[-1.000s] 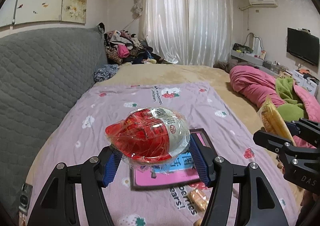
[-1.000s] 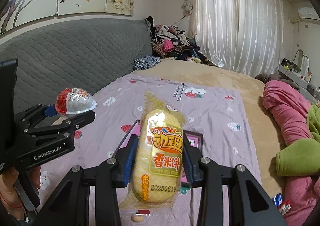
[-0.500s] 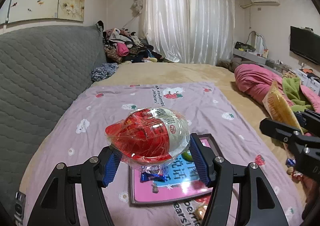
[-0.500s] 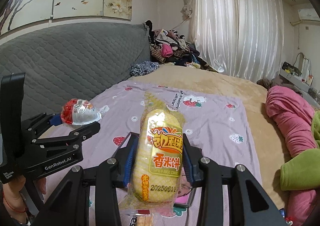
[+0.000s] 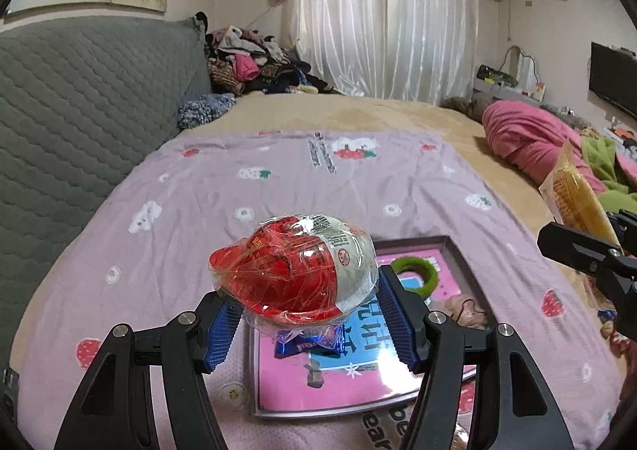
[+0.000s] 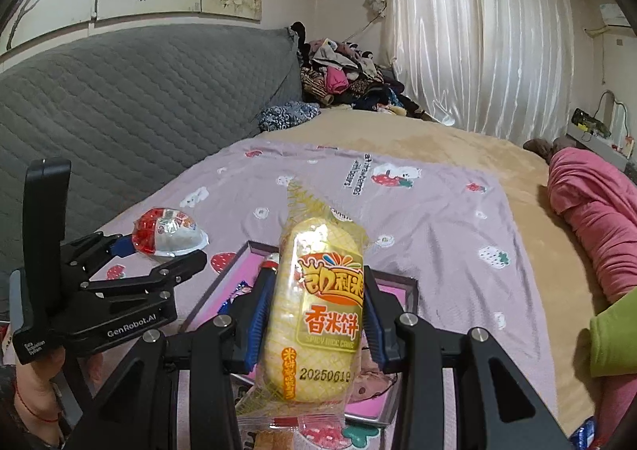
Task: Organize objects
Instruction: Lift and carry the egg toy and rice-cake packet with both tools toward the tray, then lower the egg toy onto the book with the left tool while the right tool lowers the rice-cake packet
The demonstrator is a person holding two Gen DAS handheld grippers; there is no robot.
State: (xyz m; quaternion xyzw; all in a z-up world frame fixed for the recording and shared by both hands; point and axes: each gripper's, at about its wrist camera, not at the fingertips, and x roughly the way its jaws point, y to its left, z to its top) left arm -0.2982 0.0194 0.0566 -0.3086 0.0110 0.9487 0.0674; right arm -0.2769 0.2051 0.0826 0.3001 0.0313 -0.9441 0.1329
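Note:
My left gripper [image 5: 306,314] is shut on a red-and-white egg-shaped snack [image 5: 294,279] wrapped in clear plastic, held above the near-left part of a pink tray [image 5: 274,374]. The snack also shows in the right wrist view [image 6: 167,231]. My right gripper [image 6: 314,326] is shut on a yellow rice cake packet [image 6: 318,314], held upright above the same tray [image 6: 410,287]. In the tray lie a green ring [image 5: 416,275], a blue-wrapped candy [image 5: 310,344] and a tangled cord [image 5: 458,302].
The tray lies on a purple strawberry-print sheet [image 5: 278,187] over a tan bed. A grey quilted headboard [image 5: 79,104] runs along the left. Pink and green bedding [image 5: 557,143] is piled at the right. Clothes [image 5: 247,64] are heaped at the far corner. Small snacks [image 6: 274,440] lie near the tray's front edge.
Both grippers have pulled back and risen with their snacks still held. More of the tray shows now, with the green ring and blue candy coming into view.

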